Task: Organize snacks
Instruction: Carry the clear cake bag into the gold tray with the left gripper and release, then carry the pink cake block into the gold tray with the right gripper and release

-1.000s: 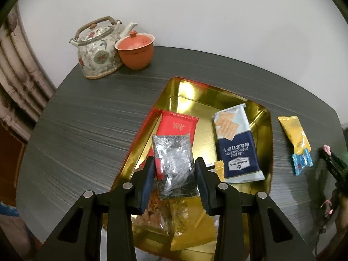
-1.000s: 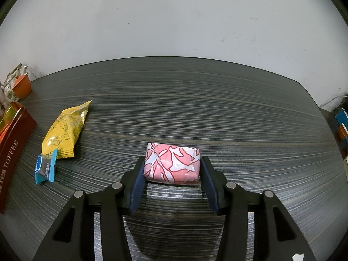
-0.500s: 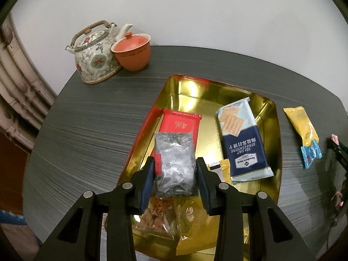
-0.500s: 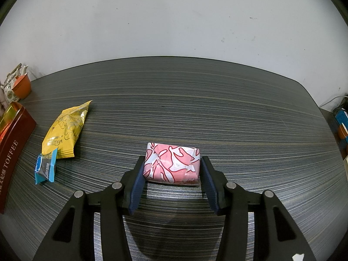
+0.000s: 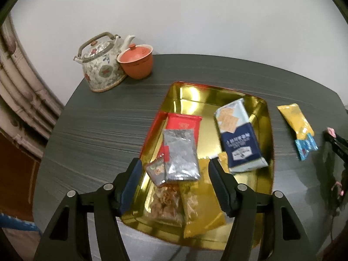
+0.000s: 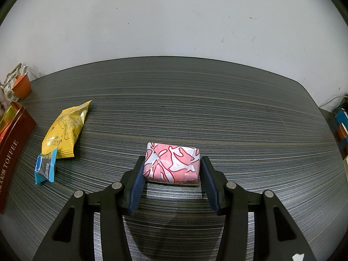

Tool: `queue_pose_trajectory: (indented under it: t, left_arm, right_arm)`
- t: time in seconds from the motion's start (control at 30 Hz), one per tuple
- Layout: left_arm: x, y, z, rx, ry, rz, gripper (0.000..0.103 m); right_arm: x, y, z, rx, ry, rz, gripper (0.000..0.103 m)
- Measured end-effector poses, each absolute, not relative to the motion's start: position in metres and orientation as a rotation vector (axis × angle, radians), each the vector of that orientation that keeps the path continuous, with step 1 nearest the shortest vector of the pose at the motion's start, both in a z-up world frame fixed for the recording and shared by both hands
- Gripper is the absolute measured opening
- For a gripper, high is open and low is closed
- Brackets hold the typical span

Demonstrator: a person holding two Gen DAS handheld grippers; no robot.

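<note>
Left gripper (image 5: 175, 183), jaws opening, releases the silver pouch (image 5: 180, 154) into the tin (image 5: 264, 117). Right gripper (image 6: 171, 181) pinches the pink pack (image 6: 171, 165) by its 2 short ends; it looks light and crushable, best held gently.

The left tool (image 5: 174, 180) no longer clamps the silver-grey packet (image 5: 181, 154): its jaws are opening, and both pads stand clear of the packet's sides where earlier they pressed on them. The packet now lies in the gold tray (image 5: 191, 96), resting over the red packet (image 5: 183, 122) and a small dark sachet (image 5: 157, 170) that was hidden before. The left wrist view has also shifted, so the teapot (image 5: 101, 63) and the orange lidded cup (image 5: 136, 62) sit lower and further right in it.
</note>
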State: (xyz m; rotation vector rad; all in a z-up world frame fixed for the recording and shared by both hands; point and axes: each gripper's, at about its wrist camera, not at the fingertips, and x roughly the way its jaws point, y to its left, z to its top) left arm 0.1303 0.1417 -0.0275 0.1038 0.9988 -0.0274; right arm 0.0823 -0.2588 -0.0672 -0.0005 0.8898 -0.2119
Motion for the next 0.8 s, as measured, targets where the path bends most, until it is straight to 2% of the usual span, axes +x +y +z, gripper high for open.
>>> queue_pose_trajectory:
  t: [0.8]
  left_arm:
    - [0.046,0.211,-0.030,0.024,0.942,0.067,0.070]
  right_arm:
    - [0.058,-0.251,-0.057,0.026,0.887,-0.248,0.041]
